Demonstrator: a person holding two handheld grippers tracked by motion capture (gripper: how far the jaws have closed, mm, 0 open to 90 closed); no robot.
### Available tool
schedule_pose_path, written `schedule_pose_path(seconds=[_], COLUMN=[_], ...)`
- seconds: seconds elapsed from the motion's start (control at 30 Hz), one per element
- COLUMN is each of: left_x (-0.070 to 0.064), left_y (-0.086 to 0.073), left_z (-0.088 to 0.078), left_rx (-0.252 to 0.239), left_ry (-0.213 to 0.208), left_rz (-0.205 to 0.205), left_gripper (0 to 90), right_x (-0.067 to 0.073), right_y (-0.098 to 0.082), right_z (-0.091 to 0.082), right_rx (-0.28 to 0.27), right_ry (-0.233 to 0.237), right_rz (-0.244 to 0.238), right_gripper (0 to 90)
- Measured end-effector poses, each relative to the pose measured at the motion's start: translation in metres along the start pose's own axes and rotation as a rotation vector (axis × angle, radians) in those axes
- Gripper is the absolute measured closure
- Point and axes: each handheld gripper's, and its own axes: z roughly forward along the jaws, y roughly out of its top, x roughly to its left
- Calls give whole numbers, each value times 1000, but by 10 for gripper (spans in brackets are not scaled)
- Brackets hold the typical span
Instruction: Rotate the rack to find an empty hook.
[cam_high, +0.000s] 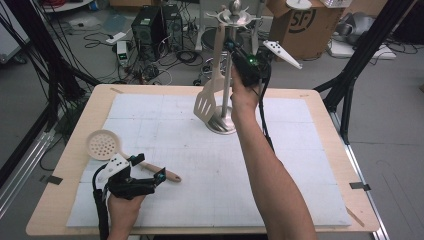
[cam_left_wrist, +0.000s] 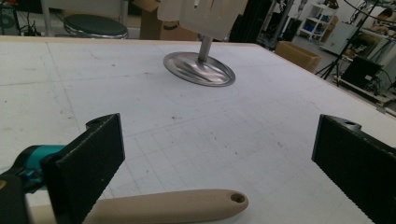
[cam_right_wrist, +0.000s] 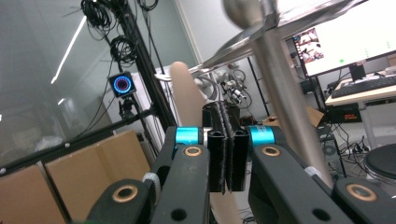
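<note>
A metal utensil stand rises at the back middle of the white mat, and a beige slotted spatula hangs from its top ring. My right gripper is raised beside the stand's pole near the top. Its jaws are shut pad to pad with nothing between them, the spatula's handle just behind and the pole to the right. A beige skimmer lies at the front left. My left gripper stands open low over its handle, which lies by the left jaw.
The white mat covers a wooden table. Beyond the far edge are a cardboard box, computer towers, a stool and floor cables. Black frame legs stand at both sides.
</note>
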Motion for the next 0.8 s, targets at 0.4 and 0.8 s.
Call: schedule_pose_path(seconds=[0.4, 0.8], left_x=[1, 1], left_y=[0, 0], left_z=[-4, -3], left_rx=[-10, 2], left_ry=[6, 10], left_rz=[-1, -7], left_gripper=[30, 30], right_x=[-16, -29], right_y=[13, 33], right_z=[-19, -33], right_rx=[-20, -79], right_ry=[-31, -32], right_rz=[-10, 26], right_gripper=[895, 895])
